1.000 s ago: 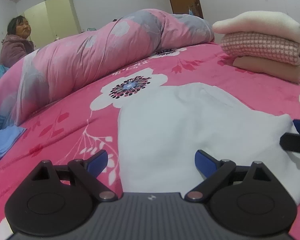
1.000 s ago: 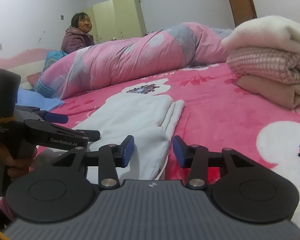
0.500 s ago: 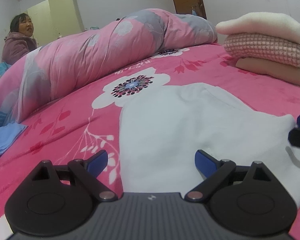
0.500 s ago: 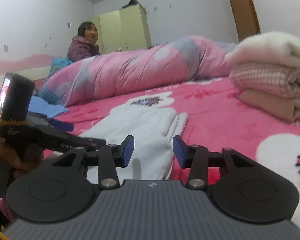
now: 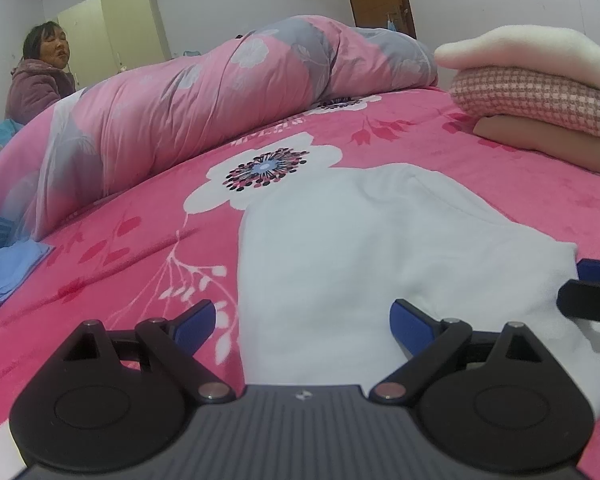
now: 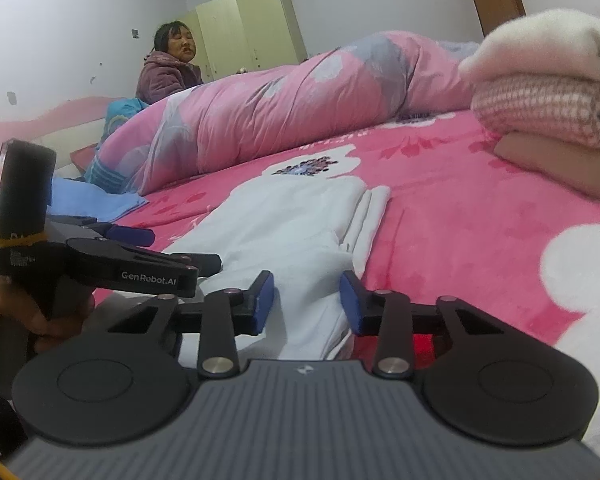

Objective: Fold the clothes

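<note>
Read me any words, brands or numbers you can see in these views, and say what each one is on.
"GenRobot.AI": white lettering on the side of the left gripper, seen in the right wrist view.
Small white print on the black camera block above that gripper: too small to read.
Red lettering woven into the pink bedspread near the flower: too blurred to read.

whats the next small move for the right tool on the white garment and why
Probably finish closing the right tool on the white garment: its jaws are closing with the near edge between them, not yet pinched. The left tool stands open over the other near edge.
</note>
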A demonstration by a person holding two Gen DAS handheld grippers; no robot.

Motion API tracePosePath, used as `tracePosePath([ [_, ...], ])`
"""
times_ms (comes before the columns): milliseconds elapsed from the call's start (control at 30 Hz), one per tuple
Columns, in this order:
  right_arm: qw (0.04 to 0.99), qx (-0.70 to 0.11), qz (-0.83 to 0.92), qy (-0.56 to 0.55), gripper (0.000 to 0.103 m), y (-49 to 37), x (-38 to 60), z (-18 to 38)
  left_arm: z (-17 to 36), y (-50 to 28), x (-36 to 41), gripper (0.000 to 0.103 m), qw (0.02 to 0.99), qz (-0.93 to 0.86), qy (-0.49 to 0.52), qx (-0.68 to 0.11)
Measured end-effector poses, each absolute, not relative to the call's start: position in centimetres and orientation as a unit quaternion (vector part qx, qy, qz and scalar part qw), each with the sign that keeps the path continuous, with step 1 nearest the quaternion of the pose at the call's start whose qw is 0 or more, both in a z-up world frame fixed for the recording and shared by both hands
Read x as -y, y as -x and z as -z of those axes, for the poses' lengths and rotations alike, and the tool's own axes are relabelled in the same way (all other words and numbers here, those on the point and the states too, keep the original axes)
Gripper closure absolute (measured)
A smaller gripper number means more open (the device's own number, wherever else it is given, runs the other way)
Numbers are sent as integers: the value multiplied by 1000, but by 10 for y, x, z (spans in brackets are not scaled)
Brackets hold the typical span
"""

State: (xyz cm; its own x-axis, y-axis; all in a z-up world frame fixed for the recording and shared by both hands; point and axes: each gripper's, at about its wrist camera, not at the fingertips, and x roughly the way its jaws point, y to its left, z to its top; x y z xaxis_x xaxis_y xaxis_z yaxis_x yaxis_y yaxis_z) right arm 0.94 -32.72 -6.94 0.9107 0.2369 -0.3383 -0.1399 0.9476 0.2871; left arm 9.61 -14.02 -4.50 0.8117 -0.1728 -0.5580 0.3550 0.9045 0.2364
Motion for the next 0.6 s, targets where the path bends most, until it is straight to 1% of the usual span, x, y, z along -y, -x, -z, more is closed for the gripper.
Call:
tracePosePath([
  [33,968,-188,-101,-136,80,-10,329,70,45,-96,140,8,937,141,-168,-273],
  [133,964,-184,-115,-153,92,-10,332,71,46,-97,141,8,937,141,-168,-273],
  [300,955,-186,-138,-186,98,-11,337,72,46,-97,141,8,937,140,-168,-273],
  [400,942,-170,-167,-237,99,-9,346,74,46,-97,142,8,937,140,-168,-274],
  [433,941,-164,-167,-245,98,-7,348,73,46,-97,142,8,937,140,-168,-274],
  [533,958,-148,-105,-221,92,-1,350,70,46,-97,142,8,937,140,-168,-274],
  [567,962,-144,-90,-216,86,1,351,69,46,-97,142,8,936,140,-168,-274],
  [600,963,-141,-86,-214,67,2,351,69,46,-97,142,8,936,140,-168,-274],
])
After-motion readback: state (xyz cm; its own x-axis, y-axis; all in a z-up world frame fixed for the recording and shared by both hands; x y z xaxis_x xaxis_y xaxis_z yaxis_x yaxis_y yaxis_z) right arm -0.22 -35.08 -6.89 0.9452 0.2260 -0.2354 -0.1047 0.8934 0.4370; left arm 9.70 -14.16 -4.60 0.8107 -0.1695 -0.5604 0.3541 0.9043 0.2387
